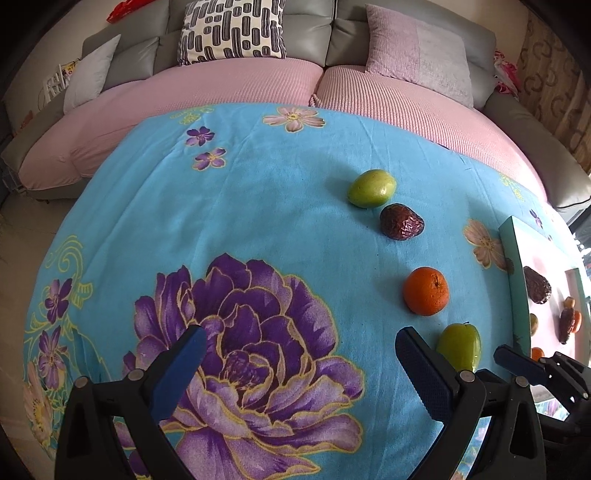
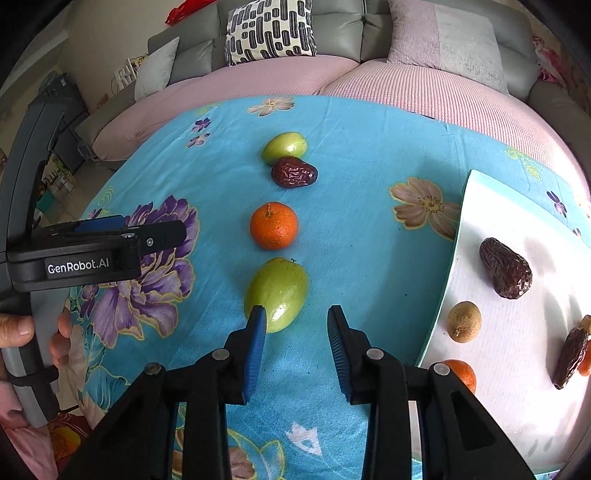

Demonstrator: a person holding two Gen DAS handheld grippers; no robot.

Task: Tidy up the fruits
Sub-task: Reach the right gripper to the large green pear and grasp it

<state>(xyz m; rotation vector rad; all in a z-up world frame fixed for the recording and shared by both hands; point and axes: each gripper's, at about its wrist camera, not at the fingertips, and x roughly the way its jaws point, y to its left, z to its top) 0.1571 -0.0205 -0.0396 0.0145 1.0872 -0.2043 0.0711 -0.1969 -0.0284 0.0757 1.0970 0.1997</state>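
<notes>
Four fruits are lined up on the cloth point(image 2: 369, 155), five are left on the tray point(image 2: 517, 332); right gripper point(image 2: 297, 325) and left gripper point(image 1: 299, 358) are held apart, empty.

You have two green fruits point(image 2: 277, 293) point(image 2: 284, 147), two oranges point(image 2: 273, 226) point(image 2: 460, 373), three brown dates point(image 2: 294, 171) point(image 2: 505, 267) point(image 2: 570, 356), one longan point(image 2: 464, 321), one white tray point(image 2: 517, 369), two grippers point(image 2: 297, 347) point(image 1: 295, 369), three sofa cushions point(image 2: 271, 31) point(image 2: 448, 35) point(image 2: 155, 70).
</notes>
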